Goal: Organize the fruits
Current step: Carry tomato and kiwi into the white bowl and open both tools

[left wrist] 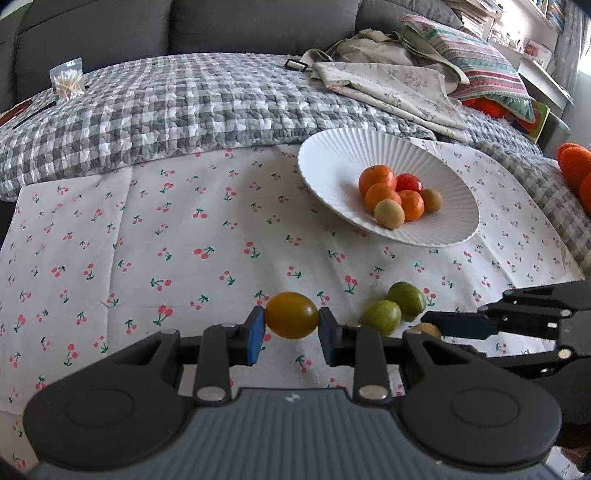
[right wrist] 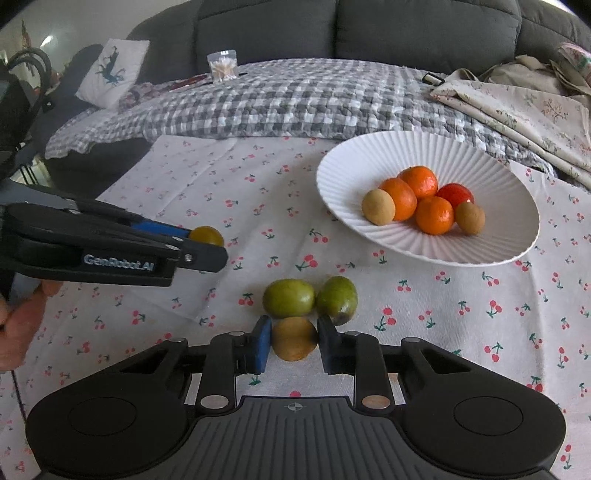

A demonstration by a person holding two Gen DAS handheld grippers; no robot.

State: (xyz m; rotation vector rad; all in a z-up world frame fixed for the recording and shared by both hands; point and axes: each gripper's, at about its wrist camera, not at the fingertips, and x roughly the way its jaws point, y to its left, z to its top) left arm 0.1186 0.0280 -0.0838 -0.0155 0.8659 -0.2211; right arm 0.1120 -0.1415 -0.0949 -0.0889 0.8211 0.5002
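Cherry-print cloth (right wrist: 229, 177) covers the work surface, with a grey checked quilt (left wrist: 166, 107) and a dark sofa (right wrist: 406, 26) behind it and a cotton-swab pack (right wrist: 222, 66) far back. On the cloth a white ribbed plate (right wrist: 491, 166) carries three oranges, a red tomato and two tan fruits. Two green fruits (right wrist: 289, 297) lie touching, right behind the right gripper (right wrist: 294, 339), whose blue pads clamp a yellow-brown fruit (right wrist: 294, 338) resting on the cloth. Left gripper (left wrist: 291, 321) pinches an olive-yellow tomato (left wrist: 291, 314) clear above the cloth.
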